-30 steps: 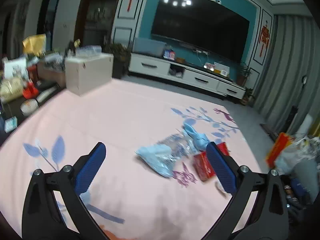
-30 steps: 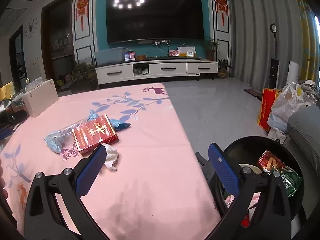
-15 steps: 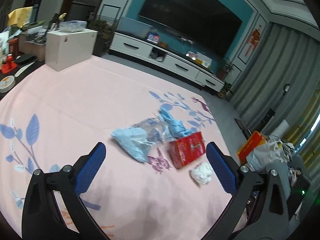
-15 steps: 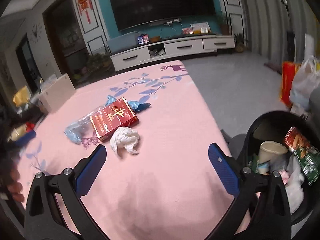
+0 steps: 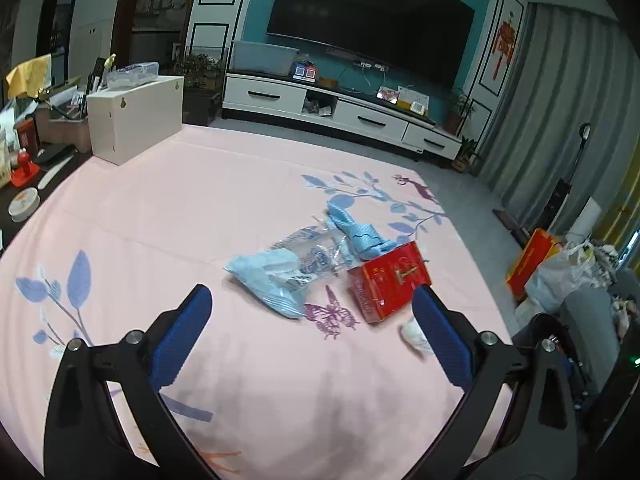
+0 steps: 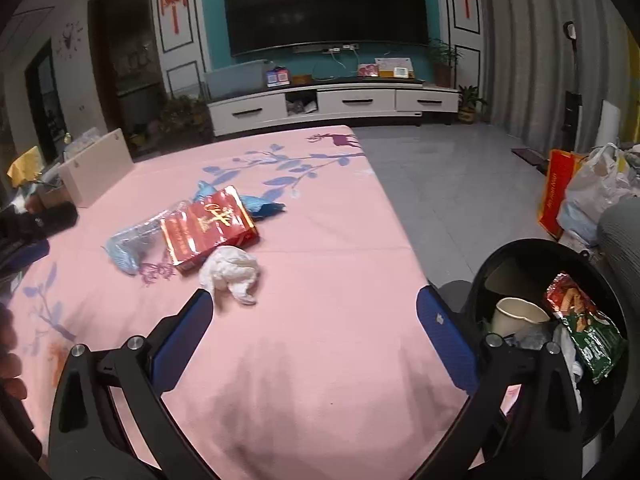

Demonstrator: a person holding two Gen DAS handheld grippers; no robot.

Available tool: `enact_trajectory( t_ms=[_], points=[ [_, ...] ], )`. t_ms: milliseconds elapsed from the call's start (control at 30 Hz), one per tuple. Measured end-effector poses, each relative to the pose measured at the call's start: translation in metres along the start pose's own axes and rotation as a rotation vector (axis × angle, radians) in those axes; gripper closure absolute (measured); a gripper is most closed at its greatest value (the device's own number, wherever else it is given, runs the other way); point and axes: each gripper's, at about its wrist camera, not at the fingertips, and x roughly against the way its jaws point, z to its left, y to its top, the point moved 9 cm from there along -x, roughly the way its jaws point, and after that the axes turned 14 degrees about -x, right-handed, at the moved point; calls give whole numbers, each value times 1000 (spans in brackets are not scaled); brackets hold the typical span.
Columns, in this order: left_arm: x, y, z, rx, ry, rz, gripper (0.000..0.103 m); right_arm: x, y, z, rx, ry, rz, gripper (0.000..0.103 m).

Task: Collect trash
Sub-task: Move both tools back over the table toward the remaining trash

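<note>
Trash lies mid-table (image 6: 320, 360): red box (image 6: 208, 226), blue wrappers (image 5: 272, 276), tissue (image 6: 230, 270), with the bin (image 6: 516, 256) at the right edge. We hover both grippers, left (image 5: 312, 316) and right (image 6: 314, 316), wide and empty; next, probably, we close on the tissue.

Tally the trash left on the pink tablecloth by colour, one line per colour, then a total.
Red: 1, the red carton
White: 1, the crumpled tissue
Light blue: 2, the blue wrapper and the blue cloth piece
Clear: 1, the clear plastic bag
Total: 5, all apart from both open grippers, left gripper and right gripper.
</note>
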Motion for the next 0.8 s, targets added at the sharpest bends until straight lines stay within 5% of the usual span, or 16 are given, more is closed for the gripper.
enact_trajectory(
  t_ms=[367, 800],
  points=[
    [-3, -4, 9, 125, -93, 23, 3, -3, 1, -12, -67, -11, 21, 3],
    [-3, 1, 4, 138, -149, -2, 3, -4, 0, -13, -86, 12, 52, 3]
  ],
)
